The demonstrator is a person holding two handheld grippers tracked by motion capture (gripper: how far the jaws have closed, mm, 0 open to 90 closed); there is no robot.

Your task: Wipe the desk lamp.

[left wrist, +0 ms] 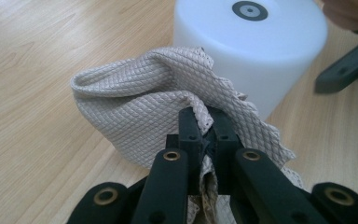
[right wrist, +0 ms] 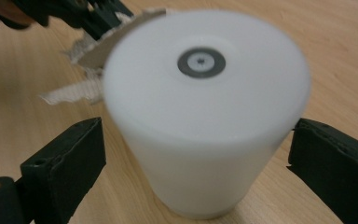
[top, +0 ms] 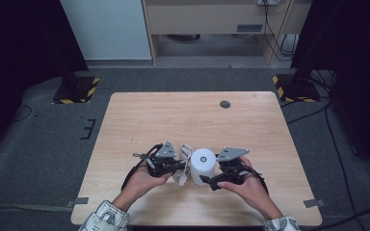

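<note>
Here, the white cylinder is standing upright near the front middle of the wooden worktop, a beige quilted cloth touching its side. The left tool is clamping a fold of that cloth, jaws closed. The right tool is straddling the cylinder with jaws wide, pads apart from its wall.

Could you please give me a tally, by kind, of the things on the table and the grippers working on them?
White cylinder: 1
Beige quilted cloth: 1
Grippers: 2, the left gripper shut on the cloth, the right gripper with open jaws either side of the cylinder
Total: 4
</note>
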